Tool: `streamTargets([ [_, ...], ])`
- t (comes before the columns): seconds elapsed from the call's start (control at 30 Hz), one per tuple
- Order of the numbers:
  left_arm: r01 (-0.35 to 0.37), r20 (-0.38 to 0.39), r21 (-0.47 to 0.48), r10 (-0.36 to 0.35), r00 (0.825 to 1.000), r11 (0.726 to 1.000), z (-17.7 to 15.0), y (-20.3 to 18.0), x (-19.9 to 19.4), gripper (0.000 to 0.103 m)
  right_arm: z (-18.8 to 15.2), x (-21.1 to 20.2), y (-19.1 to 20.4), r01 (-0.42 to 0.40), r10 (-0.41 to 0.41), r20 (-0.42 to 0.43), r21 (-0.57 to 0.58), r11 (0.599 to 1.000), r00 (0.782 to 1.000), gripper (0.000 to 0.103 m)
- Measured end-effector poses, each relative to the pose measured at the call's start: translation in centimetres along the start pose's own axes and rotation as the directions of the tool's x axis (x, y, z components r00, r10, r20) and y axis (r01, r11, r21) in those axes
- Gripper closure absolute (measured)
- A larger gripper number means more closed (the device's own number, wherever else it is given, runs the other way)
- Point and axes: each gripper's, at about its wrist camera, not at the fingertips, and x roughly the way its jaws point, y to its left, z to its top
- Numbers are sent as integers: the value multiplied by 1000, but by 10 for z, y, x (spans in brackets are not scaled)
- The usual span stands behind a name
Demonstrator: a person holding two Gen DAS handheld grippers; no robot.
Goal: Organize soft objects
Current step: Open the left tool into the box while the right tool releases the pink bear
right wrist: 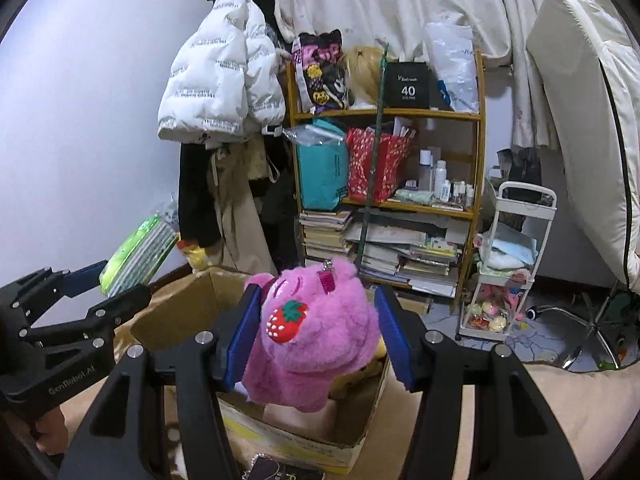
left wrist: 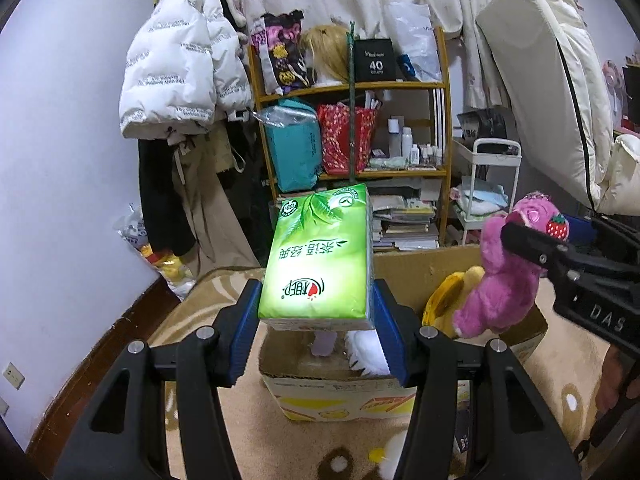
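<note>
Left gripper (left wrist: 316, 312) clamped on green tissue pack (left wrist: 318, 256), right gripper (right wrist: 316, 328) clamped on pink plush bear (right wrist: 316, 344), both above cardboard box (left wrist: 336, 384). Lower into free space, probably beside yellow plush (left wrist: 448, 300), before releasing fingers.

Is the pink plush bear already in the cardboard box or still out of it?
Out: the right gripper holds the pink plush bear above the open cardboard box.
</note>
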Motion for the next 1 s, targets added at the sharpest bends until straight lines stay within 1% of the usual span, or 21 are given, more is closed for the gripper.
streamTargets([
  [0.1,19,-28,-5,-19,999,1000,-4,-1,7,50,-6,6,0,8,-8,-13,-7,1000,1000,42],
  [0.2,35,-52,-6,-35,998,999,-8,-3,13,50,-10,7,-5,-15,15,-4,10,1000,1000,42],
  [0.27,40,-64,-6,-40,997,999,-12,-4,16,50,-10,7,-6,-16,16,-2,10,1000,1000,41],
  [0.37,37,-76,10,-36,996,999,-16,-7,19,50,-12,6,-10,-5,5,-2,7,1000,1000,41],
  [0.57,29,-74,31,-26,997,999,-18,-11,19,50,-16,7,-17,-4,5,-13,23,1000,1000,41],
  [0.83,9,-113,9,-7,994,1000,-21,-3,22,48,-17,7,-14,-15,15,-18,22,1000,1000,39],
  [0.9,-1,-117,7,2,993,1000,-21,0,21,44,-18,6,-13,-17,17,-6,22,1000,1000,39],
  [0.93,-7,-116,7,8,993,1000,-21,2,20,38,-19,5,-11,-19,19,-5,20,1000,1000,37],
  [0.97,-13,-109,4,14,994,1000,-21,4,18,35,-20,6,-11,-18,19,-9,15,1000,1000,36],
  [1.0,-17,-105,2,17,994,1000,-21,6,16,35,-21,7,-10,-15,15,-17,14,1000,1000,33],
])
